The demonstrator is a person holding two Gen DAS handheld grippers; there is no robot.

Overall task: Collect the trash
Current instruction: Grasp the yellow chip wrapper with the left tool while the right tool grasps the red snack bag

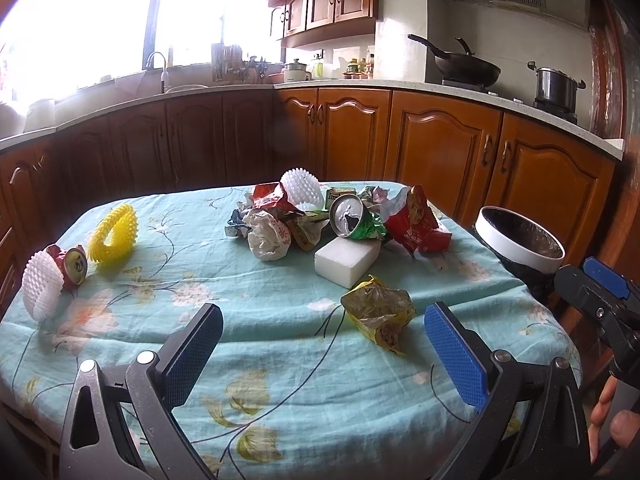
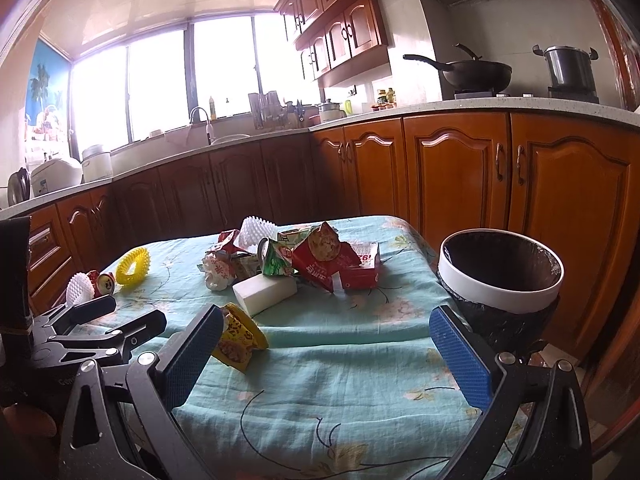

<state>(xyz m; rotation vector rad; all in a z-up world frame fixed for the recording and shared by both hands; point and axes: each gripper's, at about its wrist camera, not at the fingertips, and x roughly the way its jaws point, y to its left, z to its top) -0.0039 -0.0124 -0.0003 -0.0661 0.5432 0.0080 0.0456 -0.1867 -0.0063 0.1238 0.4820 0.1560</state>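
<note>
A table (image 1: 280, 344) covered by a pale turquoise cloth with a floral print is seen in a kitchen lined with brown wooden cabinets (image 1: 440, 140). A bright window (image 1: 100, 20) is set above the sink counter, and a black wok (image 1: 466, 66) and a steel pot (image 1: 556, 86) are stood on the stove at the right.

A heap of trash (image 1: 320, 216) is gathered at the far middle of the table: crumpled wrappers, a crushed green can (image 1: 350, 216), a red carton (image 1: 416, 220) and a white foam net. A white block (image 1: 347, 260) lies just in front of it, and a yellow wrapper (image 1: 378, 312) lies nearer. At the left edge a red can (image 1: 72, 266), a white foam sleeve (image 1: 42, 290) and a yellow spiked ring (image 1: 114, 234) are found.

A bin (image 2: 500, 276) with a white rim and black liner is placed beside the table's right edge.

The left tongs (image 1: 322, 348) are held wide apart over the cloth, with nothing gripped. The right tongs (image 2: 326, 354) are likewise spread wide and empty, the yellow wrapper being just beside their left pad.
</note>
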